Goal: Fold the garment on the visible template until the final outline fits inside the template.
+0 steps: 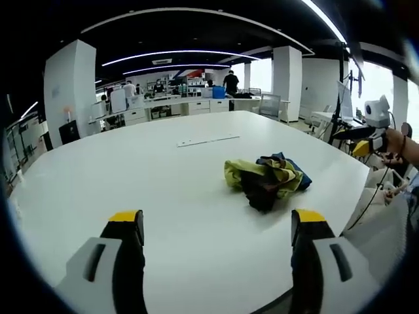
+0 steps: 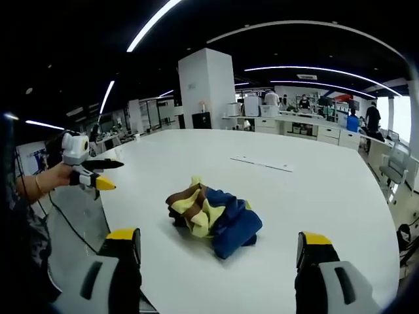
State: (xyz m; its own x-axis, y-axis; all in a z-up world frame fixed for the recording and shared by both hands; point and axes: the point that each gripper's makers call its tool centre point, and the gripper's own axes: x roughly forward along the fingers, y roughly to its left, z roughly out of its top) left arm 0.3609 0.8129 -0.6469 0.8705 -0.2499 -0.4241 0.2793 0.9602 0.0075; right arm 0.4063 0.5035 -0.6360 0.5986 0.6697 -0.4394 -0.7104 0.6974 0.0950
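1. Here, the left gripper (image 1: 217, 229) is wide apart and holds nothing.
2. The right gripper (image 2: 219, 247) is wide too, holding nothing.
3. The crumpled garment (image 1: 266, 178) lies on the white desk (image 1: 131, 176), ahead of both grippers, between their tips.

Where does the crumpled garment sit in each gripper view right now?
Left gripper view: the crumpled garment lies right of centre on the white table, beyond the open jaws.
Right gripper view: it lies near centre, between and above the open jaws.
Shared landmark: the thin pale strip lying on the table beyond the garment.
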